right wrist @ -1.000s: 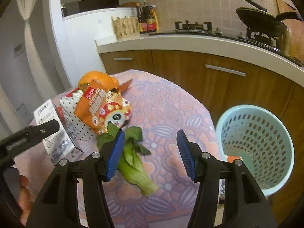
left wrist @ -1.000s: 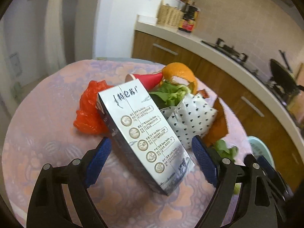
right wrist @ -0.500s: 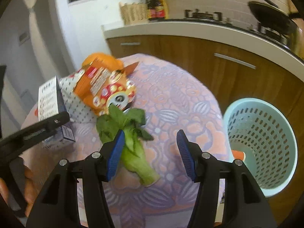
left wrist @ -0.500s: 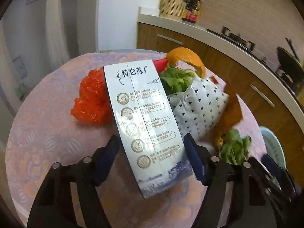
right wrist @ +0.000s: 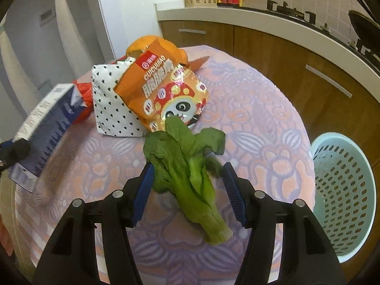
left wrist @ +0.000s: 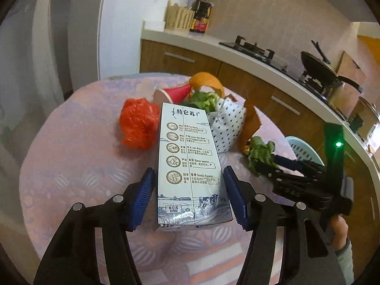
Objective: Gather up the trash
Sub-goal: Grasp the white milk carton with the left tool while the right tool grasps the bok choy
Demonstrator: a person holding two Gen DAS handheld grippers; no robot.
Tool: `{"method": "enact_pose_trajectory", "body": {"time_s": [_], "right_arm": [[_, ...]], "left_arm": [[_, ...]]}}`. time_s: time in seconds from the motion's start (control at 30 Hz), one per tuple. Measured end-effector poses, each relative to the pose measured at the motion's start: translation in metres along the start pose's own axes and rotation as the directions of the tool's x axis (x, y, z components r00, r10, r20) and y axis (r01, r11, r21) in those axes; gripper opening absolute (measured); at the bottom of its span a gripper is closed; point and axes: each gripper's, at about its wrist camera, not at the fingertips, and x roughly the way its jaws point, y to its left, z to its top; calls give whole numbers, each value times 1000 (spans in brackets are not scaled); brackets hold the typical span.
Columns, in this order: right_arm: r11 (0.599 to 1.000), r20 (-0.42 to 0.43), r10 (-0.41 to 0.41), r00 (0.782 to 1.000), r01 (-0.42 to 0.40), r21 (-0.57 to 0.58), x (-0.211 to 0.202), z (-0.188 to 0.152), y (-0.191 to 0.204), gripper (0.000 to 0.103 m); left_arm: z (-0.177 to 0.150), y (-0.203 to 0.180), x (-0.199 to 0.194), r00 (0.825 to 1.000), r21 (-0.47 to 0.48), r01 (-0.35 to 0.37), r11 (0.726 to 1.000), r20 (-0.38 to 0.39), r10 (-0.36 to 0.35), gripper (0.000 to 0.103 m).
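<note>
left tool (left wrist: 188,191) closing, pads against a milk carton (left wrist: 190,161) lettered "特仑苏"; right tool (right wrist: 187,190) apart, opening astride greens (right wrist: 190,173); only its view shows the snack bag (right wrist: 166,90) reading "cuicuijiao".

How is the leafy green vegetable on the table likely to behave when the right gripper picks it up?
The vegetable, lying between the right gripper's pads, will probably flop: its thin leaves spread loosely. The thick pale stalk end looks firmer, so gripping there should hold better. It seems light, and soft leaves may crush or tear.
</note>
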Motion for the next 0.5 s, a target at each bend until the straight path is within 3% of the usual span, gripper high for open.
{"method": "enact_pose_trajectory", "body": {"time_s": [0.07,0.1,0.2,0.5], "right_arm": [[1000,-7,11,1000,-11,13,0,-4,-2,51],[1000,-6,12,1000,-12,10,0,-5,-2,35],[1000,9,-4,1000,4,-7,-7,-11,1,25],[995,148,47,988,-59,75,-69,-15,-12,24]], "left_arm": [[2,0,-1,1000,-8,25,1000,0,-25,57],[1,0,-2,999,-12,35,999,0,-35,57],[1,-3,-3,998,-16,60,998,7,-59,56],[14,-40,-30,983,59,145,988,102,-151,56]]}}
